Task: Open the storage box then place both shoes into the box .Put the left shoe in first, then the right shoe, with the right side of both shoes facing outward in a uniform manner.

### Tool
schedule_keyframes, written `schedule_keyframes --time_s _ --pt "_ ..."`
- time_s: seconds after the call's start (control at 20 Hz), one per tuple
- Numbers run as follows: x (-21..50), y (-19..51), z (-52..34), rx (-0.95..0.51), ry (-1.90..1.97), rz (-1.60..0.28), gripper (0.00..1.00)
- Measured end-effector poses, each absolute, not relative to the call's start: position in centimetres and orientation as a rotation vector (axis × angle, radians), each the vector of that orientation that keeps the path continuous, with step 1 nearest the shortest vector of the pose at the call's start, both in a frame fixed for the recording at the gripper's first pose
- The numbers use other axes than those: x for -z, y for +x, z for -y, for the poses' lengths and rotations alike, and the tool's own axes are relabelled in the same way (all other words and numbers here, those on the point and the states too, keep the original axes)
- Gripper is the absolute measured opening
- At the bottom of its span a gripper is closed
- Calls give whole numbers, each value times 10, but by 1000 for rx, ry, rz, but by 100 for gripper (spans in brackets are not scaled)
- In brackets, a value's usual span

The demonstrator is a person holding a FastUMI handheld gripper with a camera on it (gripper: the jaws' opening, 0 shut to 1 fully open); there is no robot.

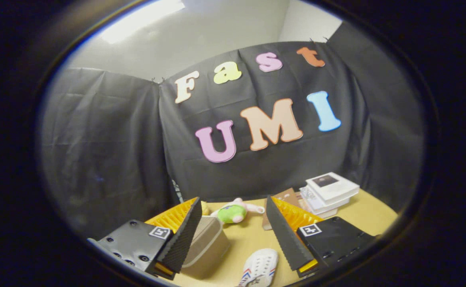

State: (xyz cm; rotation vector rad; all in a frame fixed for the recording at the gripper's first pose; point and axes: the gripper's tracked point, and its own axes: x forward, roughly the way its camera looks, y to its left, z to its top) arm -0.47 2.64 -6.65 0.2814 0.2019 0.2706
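Gripper state: my gripper point(233, 235) is open, fingers spread wide, nothing between the pads; it is tipped upward, so the view is mostly the booth wall, with the counter point(252, 239) only a strip at the bottom of the frame.

Left finger: at lower left of the frame; the box point(207, 245) sits just to its right, part of it hidden behind the fingertip.

Box: beige, lid seemingly still on, so I judge opening it is not yet done. It lies low and to the left in the gap between my fingers, close in. I cannot tell where its latch or lid edge is from here.

Shoe: one white shoe point(260, 268) with holes and side stripes, at bottom centre of the frame, between the fingers and nearer the right one. Its long axis runs roughly toward and away from me, leaning a little to the right. I cannot tell whether it is the left or the right shoe.

Key relation: box and shoe both lie below my line of aim; I would need to tilt down and go left for the box first.

Beyond the fingers: a green plush toy point(233, 212) mid-counter; a stack of books point(328, 191) at right, well apart from the box.
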Motion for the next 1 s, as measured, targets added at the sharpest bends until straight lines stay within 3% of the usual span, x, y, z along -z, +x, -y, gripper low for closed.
schedule_keyframes --time_s 1.0 --pt "204 -41 -108 -564 852 -773 100"
